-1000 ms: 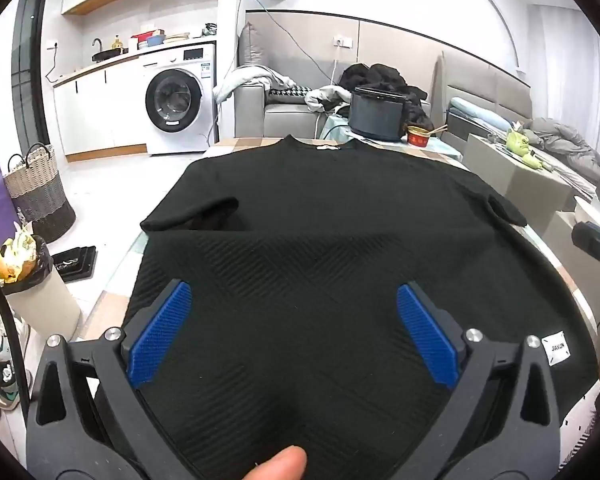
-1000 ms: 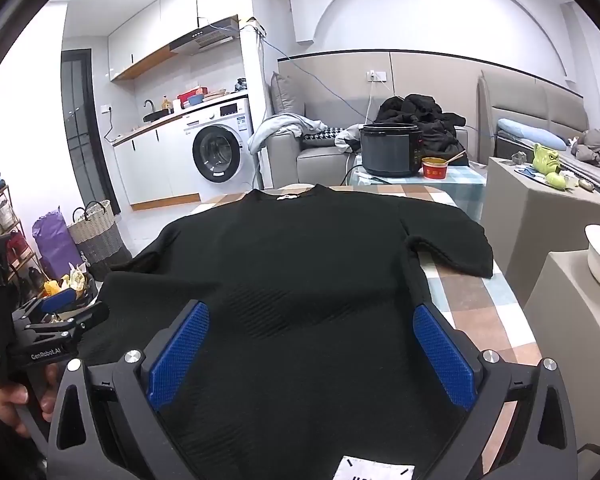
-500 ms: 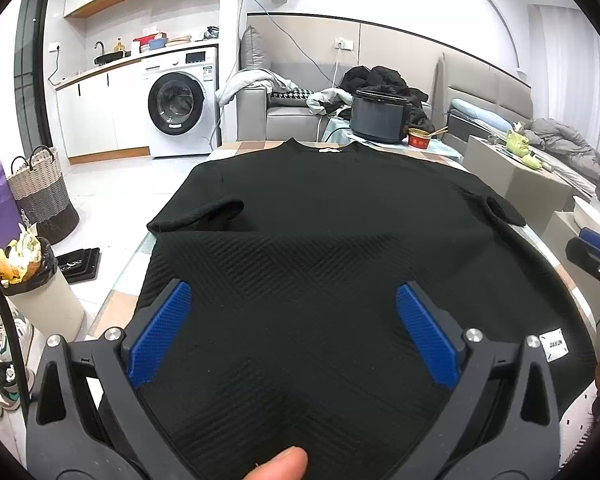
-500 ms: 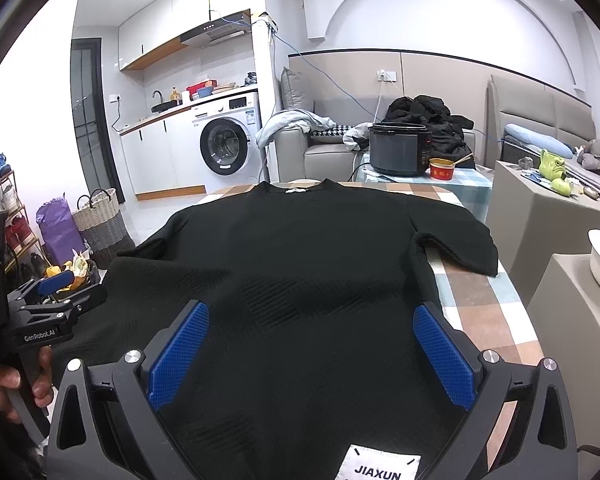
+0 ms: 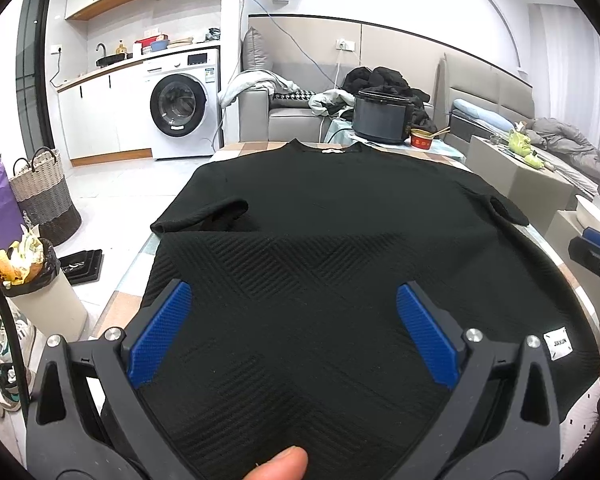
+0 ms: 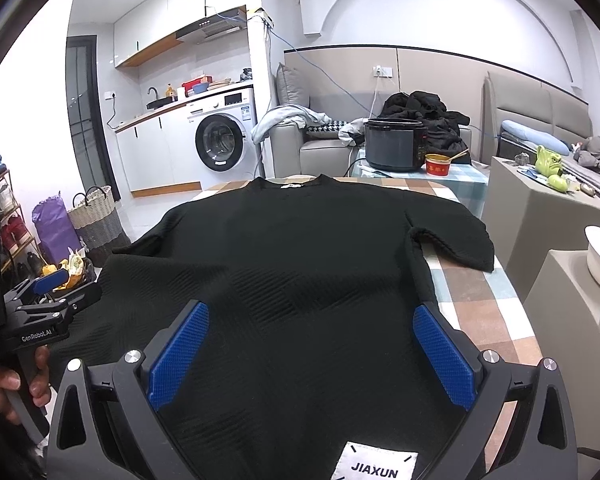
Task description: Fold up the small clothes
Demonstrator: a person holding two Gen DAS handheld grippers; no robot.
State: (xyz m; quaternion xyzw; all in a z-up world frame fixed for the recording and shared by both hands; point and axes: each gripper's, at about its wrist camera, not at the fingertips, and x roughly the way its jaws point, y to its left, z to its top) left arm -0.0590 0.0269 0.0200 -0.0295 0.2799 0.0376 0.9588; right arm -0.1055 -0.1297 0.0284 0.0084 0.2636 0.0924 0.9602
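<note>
Black shirt [image 6: 300,264] flat, hem nearest

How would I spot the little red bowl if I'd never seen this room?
Find the black shirt spread on the checked table. Beyond its collar stands a dark cooker. The red bowl sits just right of it, the only red thing there, with a stick poking out.

item: black short-sleeve knit top [image 5: 332,216], textured chevron/zigzag weave all over
state: not folded at all, spread out flat, front side up as far as I can tell
pose: neckline [image 6: 292,182] pointing to the far end, hem at the near end
sleeves: left one [image 5: 198,216] bunched in a bit against the body, right one [image 6: 456,244] sticking out flat
label: white "JIAXUN" patch [image 6: 374,466] near the hem on the right
where: lying on the checkered tabletop [image 6: 480,304], covering most of it
</note>
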